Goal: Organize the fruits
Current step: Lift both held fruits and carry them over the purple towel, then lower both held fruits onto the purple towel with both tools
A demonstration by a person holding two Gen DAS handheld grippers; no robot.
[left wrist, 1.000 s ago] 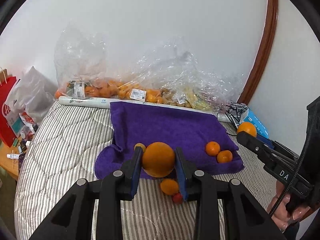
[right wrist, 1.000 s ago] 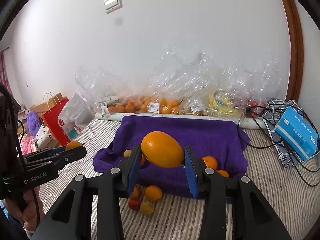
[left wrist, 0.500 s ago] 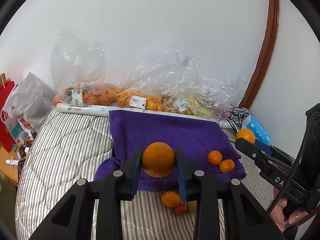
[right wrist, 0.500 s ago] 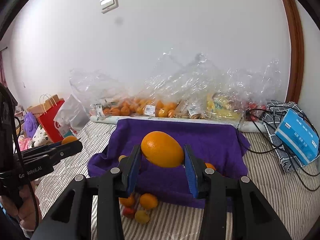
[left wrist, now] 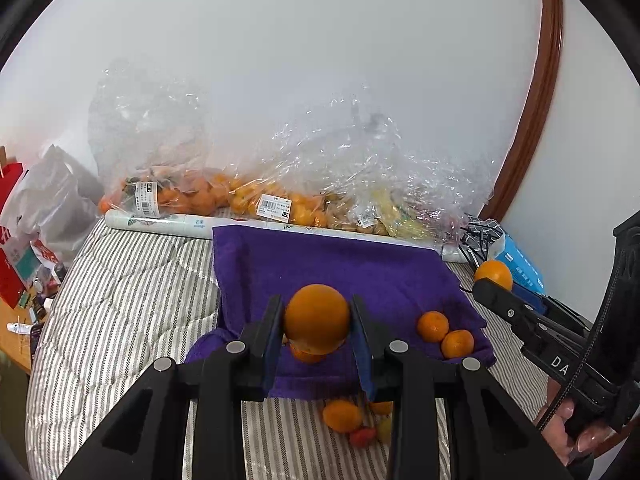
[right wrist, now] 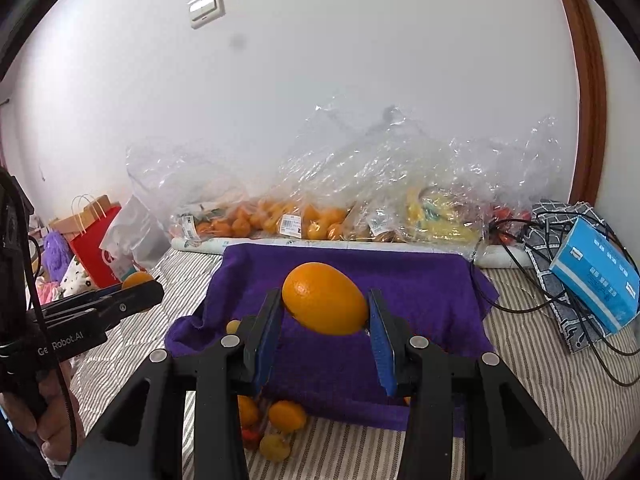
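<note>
In the left wrist view my left gripper (left wrist: 316, 312) is shut on a round orange (left wrist: 316, 322), held above the near edge of a purple towel (left wrist: 340, 264) spread on the striped bed. Two mandarins (left wrist: 444, 334) lie on the towel's right corner. In the right wrist view my right gripper (right wrist: 324, 308) is shut on a larger oval orange (right wrist: 325, 304) over the same towel (right wrist: 420, 280). Each view shows the other gripper at its side, orange in its tips. Loose small fruits (right wrist: 286, 416) lie on the bed in front of the towel.
Clear plastic bags of fruit (left wrist: 280, 200) and a paper roll (left wrist: 160, 222) line the wall behind the towel. A blue tissue box (right wrist: 596, 276) and black cables (right wrist: 520, 248) lie at the right. A red shopping bag (right wrist: 96, 248) stands past the bed's left edge.
My left gripper has carried its orange a little forward over the towel, so the loose fruits sit lower in its view. The right gripper has barely moved. Both grips are unchanged.
</note>
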